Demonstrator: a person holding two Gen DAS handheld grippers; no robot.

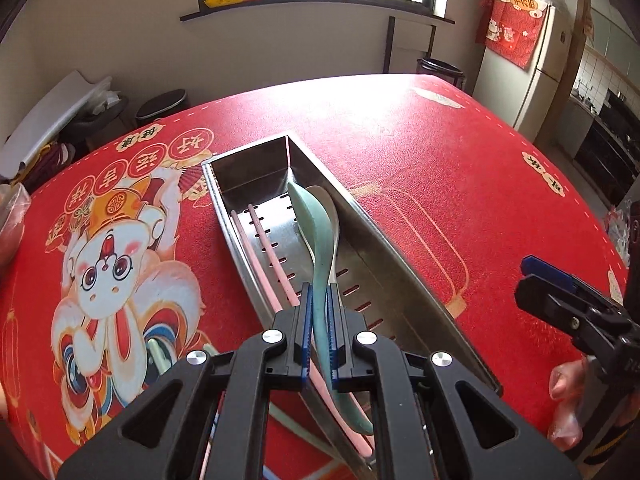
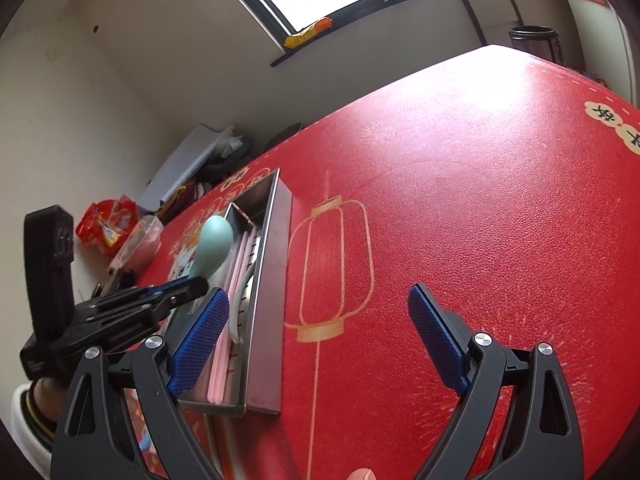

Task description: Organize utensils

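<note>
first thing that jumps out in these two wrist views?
The left gripper, shut on a green spoon, holding it over the steel utensil tray mid-table. Pink chopsticks lie along the tray's floor, with a white spoon behind the green one. Around it, the bright red tablecloth with its cartoon figure dominates, and the right gripper hangs open to the tray's right.

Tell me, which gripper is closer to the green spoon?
Left. The left gripper is clamped on the green spoon above the metal tray. The right gripper hangs open beside the tray.
</note>
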